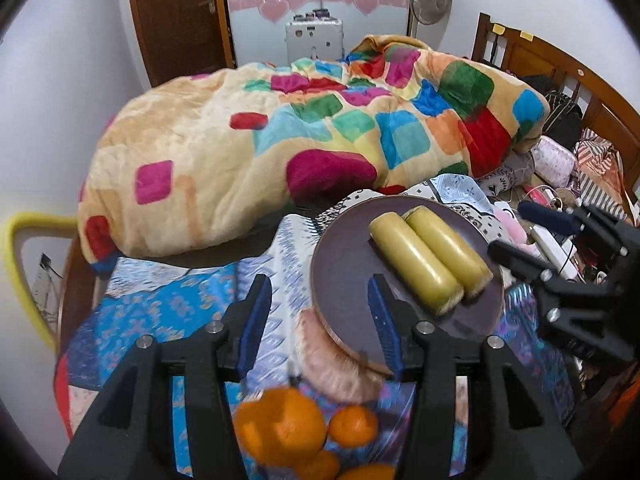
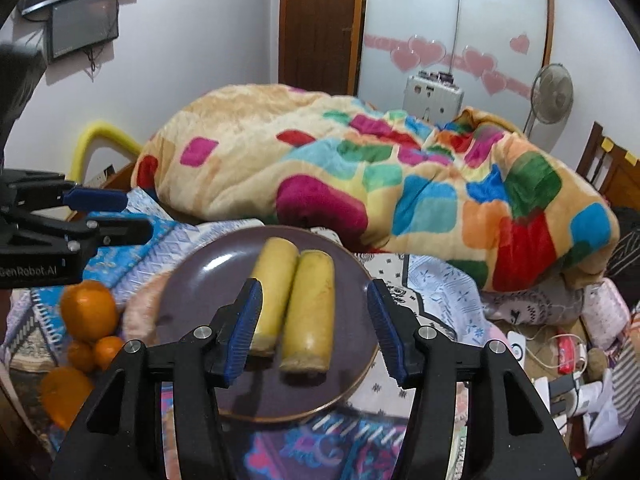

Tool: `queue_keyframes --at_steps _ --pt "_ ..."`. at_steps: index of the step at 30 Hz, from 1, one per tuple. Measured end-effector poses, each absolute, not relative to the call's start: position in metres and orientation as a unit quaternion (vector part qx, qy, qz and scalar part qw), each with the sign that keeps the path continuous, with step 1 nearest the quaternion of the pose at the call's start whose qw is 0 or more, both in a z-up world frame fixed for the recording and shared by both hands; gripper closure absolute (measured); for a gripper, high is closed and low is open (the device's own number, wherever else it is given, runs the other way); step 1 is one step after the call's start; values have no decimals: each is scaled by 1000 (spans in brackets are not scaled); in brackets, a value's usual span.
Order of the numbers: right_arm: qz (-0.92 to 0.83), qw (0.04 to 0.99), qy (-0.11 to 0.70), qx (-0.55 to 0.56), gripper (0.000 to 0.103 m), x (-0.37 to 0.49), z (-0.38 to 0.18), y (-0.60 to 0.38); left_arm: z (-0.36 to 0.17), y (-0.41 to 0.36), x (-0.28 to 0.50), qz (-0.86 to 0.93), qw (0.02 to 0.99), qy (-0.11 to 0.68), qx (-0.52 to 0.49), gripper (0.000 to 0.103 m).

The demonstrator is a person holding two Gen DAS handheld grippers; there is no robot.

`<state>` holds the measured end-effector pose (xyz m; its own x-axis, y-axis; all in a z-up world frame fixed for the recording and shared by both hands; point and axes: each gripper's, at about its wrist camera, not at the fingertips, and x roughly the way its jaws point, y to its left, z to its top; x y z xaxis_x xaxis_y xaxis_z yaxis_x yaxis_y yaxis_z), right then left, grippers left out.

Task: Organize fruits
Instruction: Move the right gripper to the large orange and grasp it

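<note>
Bed, patterned cloth. Purple plate [image 2: 192, 280] sits on it with two yellow banana pieces [image 2: 308, 312] lying side by side, touching.

Right gripper [image 2: 314, 320] hangs over the plate, fingers spread wide, holding nothing; both banana pieces lie between and just past its pads. Left gripper [image 1: 318, 320] is also wide open and empty, poised above the plate's near rim, with the oranges [image 1: 280, 428] below it at the frame's bottom edge.

Judgement: the step in hand looks like fetching an orange for the plate. To do it well, drop the left gripper straight over one orange, straddle its widest part, and close gently; round fruit will roll on soft cloth. Take the top or outermost one first so the pile stays put. Set it on the bare part of the plate, clear of the bananas.

Count: banana pieces, two. Oranges, four visible from the right wrist, one large, the rest smaller; blur makes this uncertain. Plate, one.
</note>
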<state>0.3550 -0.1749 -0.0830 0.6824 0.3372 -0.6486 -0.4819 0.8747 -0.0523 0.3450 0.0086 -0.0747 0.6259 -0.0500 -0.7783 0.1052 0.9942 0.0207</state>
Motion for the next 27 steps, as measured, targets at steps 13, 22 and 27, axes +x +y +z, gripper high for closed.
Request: queue_keyframes --at_steps 13,22,27 --pt "246 917 294 -113 45 290 -65 -158 -61 46 265 -24 910 413 9 46" --pt "278 901 315 -112 45 267 -91 -134 -97 71 233 -6 898 440 12 46" --pt "307 888 326 -106 45 246 -105 -116 -116 77 209 -3 893 449 13 45"
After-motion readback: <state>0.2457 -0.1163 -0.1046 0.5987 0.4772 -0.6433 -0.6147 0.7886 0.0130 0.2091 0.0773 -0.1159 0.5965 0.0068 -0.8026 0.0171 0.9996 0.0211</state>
